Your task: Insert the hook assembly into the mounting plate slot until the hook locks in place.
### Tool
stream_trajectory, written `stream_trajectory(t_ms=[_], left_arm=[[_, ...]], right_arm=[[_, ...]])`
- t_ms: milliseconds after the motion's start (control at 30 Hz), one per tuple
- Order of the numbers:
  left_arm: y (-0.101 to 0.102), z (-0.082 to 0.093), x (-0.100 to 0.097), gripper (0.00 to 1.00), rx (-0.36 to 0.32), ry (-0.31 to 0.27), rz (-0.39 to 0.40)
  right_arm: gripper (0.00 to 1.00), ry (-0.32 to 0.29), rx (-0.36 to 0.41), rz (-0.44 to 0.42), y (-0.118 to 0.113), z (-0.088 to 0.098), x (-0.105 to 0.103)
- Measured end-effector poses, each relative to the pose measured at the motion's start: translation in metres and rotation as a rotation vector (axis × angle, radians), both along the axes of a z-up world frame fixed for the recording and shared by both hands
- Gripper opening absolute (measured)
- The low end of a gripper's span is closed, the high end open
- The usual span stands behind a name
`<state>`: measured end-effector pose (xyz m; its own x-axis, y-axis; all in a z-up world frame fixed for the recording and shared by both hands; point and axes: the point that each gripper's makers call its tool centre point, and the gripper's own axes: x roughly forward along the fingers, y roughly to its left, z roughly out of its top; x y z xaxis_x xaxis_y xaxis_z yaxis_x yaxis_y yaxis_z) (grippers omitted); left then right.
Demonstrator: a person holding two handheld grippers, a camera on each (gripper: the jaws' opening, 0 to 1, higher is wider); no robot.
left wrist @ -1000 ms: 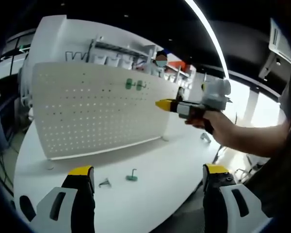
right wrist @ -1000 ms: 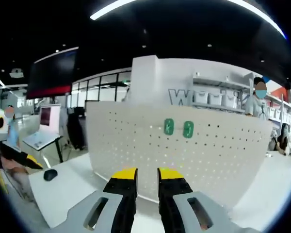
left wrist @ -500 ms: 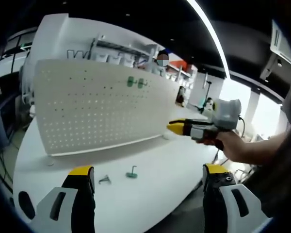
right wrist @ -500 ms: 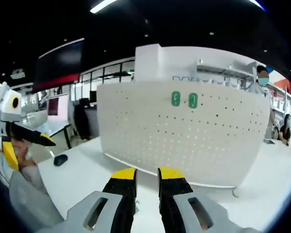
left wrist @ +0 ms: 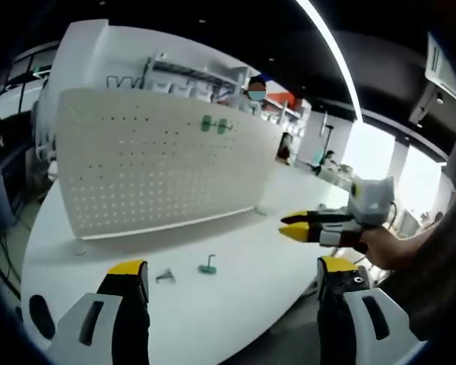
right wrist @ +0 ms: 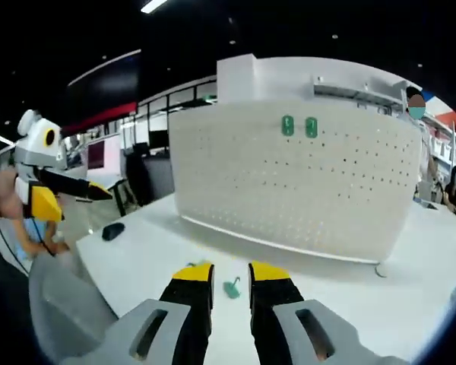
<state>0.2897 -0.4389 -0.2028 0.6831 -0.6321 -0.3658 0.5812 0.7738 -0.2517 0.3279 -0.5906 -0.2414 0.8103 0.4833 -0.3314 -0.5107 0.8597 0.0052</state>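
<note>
The white pegboard (left wrist: 159, 163) (right wrist: 304, 182) stands upright on the white table (left wrist: 243, 289) (right wrist: 152, 251). Two green hooks (left wrist: 215, 124) (right wrist: 299, 126) are mounted side by side near its top edge. A loose green hook (left wrist: 207, 266) (right wrist: 232, 288) lies on the table in front of the board, with a small metal hook (left wrist: 165, 275) beside it. My left gripper (left wrist: 232, 274) (right wrist: 72, 199) is wide open and holds nothing. A hand holds my right gripper (right wrist: 231, 275) (left wrist: 295, 226) low over the table. Its jaws stand close together with nothing between them, just short of the loose green hook.
A dark computer mouse (right wrist: 112, 230) lies near the table's left edge. The pegboard's round foot (right wrist: 380, 270) rests at the right. Shelving and a person (right wrist: 418, 114) stand behind the board. Desks with monitors are further off.
My right gripper has dropped from the height of the mounted hooks and pulled back from the pegboard toward the table. The loose green hook now appears between its jaws. My left gripper stays open.
</note>
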Motion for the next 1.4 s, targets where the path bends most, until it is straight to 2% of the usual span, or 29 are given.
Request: stream_trajectory(t_ms=[200,267,633,1000,1033,1067,1400], left_arm=[[-0.001,-0.004,-0.001,0.93,-0.007,0.008,0.004],[-0.003,-0.005,-0.002,0.93,-0.007,0.012,0.001],[-0.007,-0.004,-0.002,0.93,0.013,0.014,-0.023],[0.000,-0.008,0.001,0.92,0.014,0.027,-0.004],[0.000,-0.009,0.001,0.92,0.012,0.029,-0.005],[-0.001,-0.009,0.001,0.92,0.011,0.030,-0.006],[0.005,-0.015,0.004,0.92,0.024,0.049,0.000]], right_arm=[[0.17,0.019,-0.018,0.025,0.002,-0.012,-0.017],[0.17,0.046,-0.016,0.016,-0.001,-0.019,-0.022],[0.18,0.078,-0.009,0.029,0.002,-0.027,-0.036],[0.17,0.103,-0.011,0.075,0.017,-0.035,-0.033],[0.17,0.116,0.004,0.066,0.017,-0.039,-0.030],[0.17,0.160,0.041,0.051,0.019,-0.046,-0.029],[0.17,0.163,0.007,0.079,0.033,-0.062,-0.003]])
